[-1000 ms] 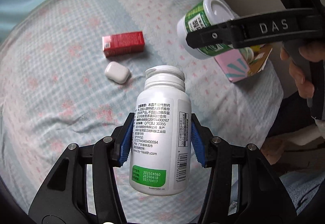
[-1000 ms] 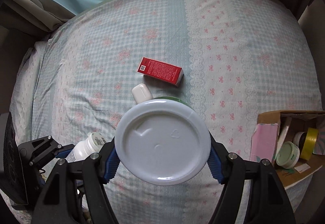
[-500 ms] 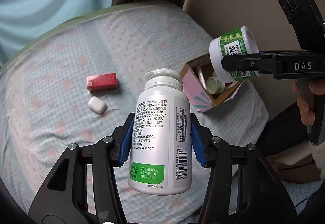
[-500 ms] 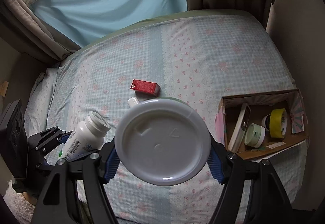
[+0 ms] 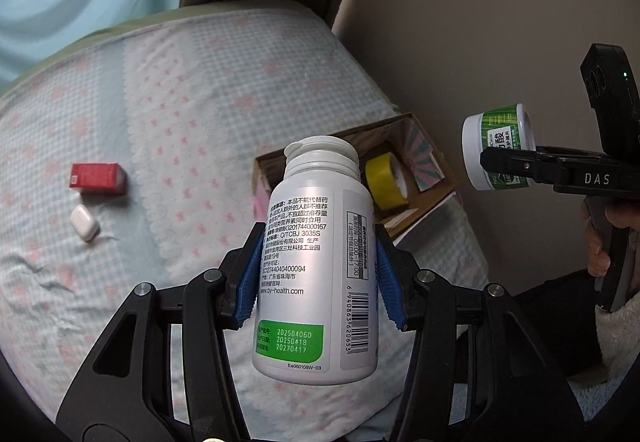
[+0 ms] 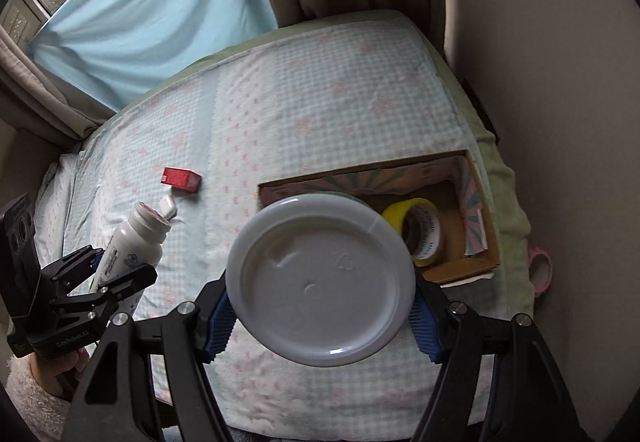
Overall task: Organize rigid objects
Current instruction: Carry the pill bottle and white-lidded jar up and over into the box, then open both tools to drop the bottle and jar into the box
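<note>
L wrist view: left tool point(image 5: 318, 274) clenched on white supplement bottle point(image 5: 316, 274), blue pads on both sides at mid-body. Bottle long axis runs along the fingers, cap end fwd/away from cam, base toward cam, held in air over the bed point(image 5: 192, 89). Past the cap: cardboard box point(image 5: 436, 177) at bed edge w/ yellow tape roll point(image 5: 386, 181) inside. Red carton point(image 5: 98, 177) and white earbud case point(image 5: 85, 222) lie on bed, far left, just beside each other. Right tool point(image 5: 500, 161) at right edge, gripping green-label jar point(image 5: 498, 151), jar in air, off the bed side, white lid facing left in this view.

R wrist view: right tool point(image 6: 320, 306) clamped on green-label jar point(image 6: 320, 278); only its flat white base faces cam, axis along fingers, pointing fwd. Jar hangs over near wall of cardboard box point(image 6: 486, 226), covers box's left part. Yellow tape roll point(image 6: 420, 230) visible inside, on its side. Left tool point(image 6: 120, 274) at lower left holding white supplement bottle point(image 6: 132, 242), tilted, cap up-right toward red carton point(image 6: 181, 179) and earbud case point(image 6: 169, 206).
</note>
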A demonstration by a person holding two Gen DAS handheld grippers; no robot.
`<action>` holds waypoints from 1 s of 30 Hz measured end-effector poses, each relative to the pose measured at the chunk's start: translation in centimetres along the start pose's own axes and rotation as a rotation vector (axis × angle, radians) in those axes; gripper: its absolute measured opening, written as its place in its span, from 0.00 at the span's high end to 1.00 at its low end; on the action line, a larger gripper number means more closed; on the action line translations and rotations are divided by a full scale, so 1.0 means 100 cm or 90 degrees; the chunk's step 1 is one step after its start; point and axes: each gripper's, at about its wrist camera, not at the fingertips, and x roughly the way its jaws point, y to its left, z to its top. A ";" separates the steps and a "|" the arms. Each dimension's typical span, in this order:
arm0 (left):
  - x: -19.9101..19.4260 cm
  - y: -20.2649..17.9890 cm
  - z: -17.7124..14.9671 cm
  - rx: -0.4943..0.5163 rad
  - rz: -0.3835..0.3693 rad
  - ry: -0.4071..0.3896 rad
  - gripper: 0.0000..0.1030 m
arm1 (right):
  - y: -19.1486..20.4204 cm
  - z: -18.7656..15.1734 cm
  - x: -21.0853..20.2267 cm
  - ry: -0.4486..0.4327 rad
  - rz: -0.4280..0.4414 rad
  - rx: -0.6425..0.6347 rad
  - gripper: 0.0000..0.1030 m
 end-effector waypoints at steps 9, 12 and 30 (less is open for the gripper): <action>0.083 -0.045 0.035 0.000 -0.005 0.045 0.54 | -0.093 0.017 0.033 0.056 -0.022 0.034 0.34; 0.112 -0.053 0.047 0.017 -0.001 0.072 0.54 | -0.109 0.020 0.055 0.083 -0.031 0.022 0.34; 0.280 -0.078 0.068 0.149 0.007 0.241 0.54 | -0.128 0.009 0.154 0.147 -0.032 -0.068 0.34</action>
